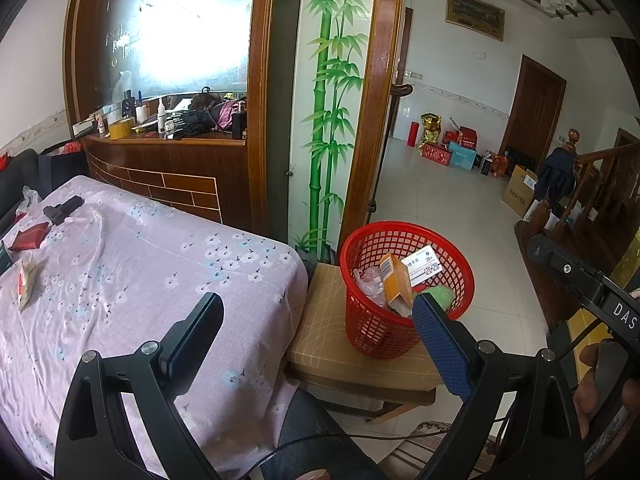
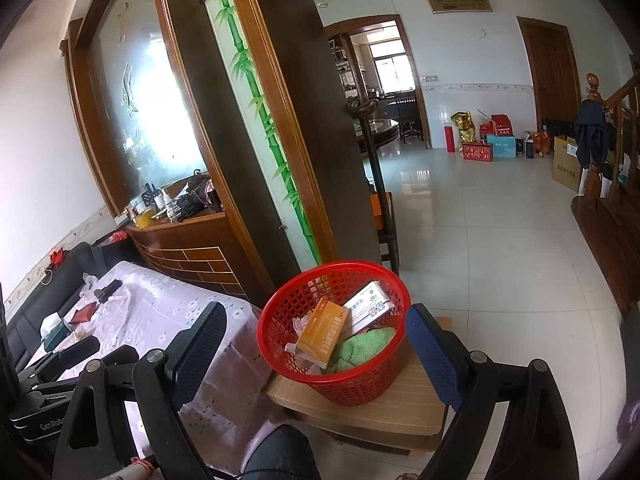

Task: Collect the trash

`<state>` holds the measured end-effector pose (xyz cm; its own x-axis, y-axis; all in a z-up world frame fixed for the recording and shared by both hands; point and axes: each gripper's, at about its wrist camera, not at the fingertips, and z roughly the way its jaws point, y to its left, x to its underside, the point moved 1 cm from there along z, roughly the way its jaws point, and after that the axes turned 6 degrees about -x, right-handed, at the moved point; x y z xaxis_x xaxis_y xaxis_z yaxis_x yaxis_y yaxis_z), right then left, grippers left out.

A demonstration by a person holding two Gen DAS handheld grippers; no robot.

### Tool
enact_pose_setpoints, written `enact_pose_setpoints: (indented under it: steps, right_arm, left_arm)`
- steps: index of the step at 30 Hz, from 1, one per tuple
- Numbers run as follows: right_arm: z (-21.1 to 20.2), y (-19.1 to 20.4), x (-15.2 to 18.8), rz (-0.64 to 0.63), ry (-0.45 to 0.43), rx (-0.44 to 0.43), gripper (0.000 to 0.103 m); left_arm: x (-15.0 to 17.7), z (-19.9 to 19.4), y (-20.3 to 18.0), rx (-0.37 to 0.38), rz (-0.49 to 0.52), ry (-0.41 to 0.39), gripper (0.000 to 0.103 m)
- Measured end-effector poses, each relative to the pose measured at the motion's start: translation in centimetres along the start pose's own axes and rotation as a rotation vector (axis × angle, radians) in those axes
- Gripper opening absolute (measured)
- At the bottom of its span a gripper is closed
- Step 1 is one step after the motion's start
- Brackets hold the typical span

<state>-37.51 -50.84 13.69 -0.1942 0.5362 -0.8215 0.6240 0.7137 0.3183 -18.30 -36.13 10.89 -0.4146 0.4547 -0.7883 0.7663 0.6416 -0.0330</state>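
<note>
Left gripper (image 1: pixel 318 322): fingers spread wide, nothing between them. Right gripper (image 2: pixel 316 334): fingers wide too, empty.

Red basket (image 2: pixel 280 344) sits between the right fingers, just ahead of the tips, on a tan stool (image 2: pixel 400 396). From the left wrist view the basket (image 1: pixel 360 320) is touching or just behind the blue-padded right-hand fingertip (image 1: pixel 434 332).

In the basket: orange box (image 2: pixel 322 330), white box (image 2: pixel 368 304), green cloth (image 2: pixel 366 344), crumpled clear wrapper (image 2: pixel 300 324).

Worktop (image 1: pixel 132 264) with floral cloth lies under and beyond the left-hand finger; a red packet (image 1: pixel 28 236), small sachet (image 1: pixel 25 286) and black object (image 1: pixel 62 208) sit far off to the left of it.
</note>
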Motion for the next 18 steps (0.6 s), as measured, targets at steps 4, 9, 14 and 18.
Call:
enact_pose_setpoints:
  steps: [4, 9, 14, 18]
  right_arm:
    - [-0.03, 0.03, 0.02, -0.002, -0.001, 0.002, 0.094]
    - [-0.02, 0.03, 0.02, -0.003, -0.001, 0.002, 0.094]
    - [-0.02, 0.05, 0.01, -0.002, -0.002, 0.002, 0.094]
    - [-0.07, 0.09, 0.00, -0.003, -0.002, 0.004, 0.094]
  left_arm:
    - [0.02, 0.04, -0.03, 0.002, 0.002, 0.001, 0.095]
    - [-0.04, 0.03, -0.21, 0.002, 0.003, 0.002, 0.095]
    - [-0.02, 0.04, -0.18, -0.001, 0.002, 0.003, 0.095]
    - [-0.03, -0.01, -0.18, 0.002, 0.003, 0.002, 0.095]
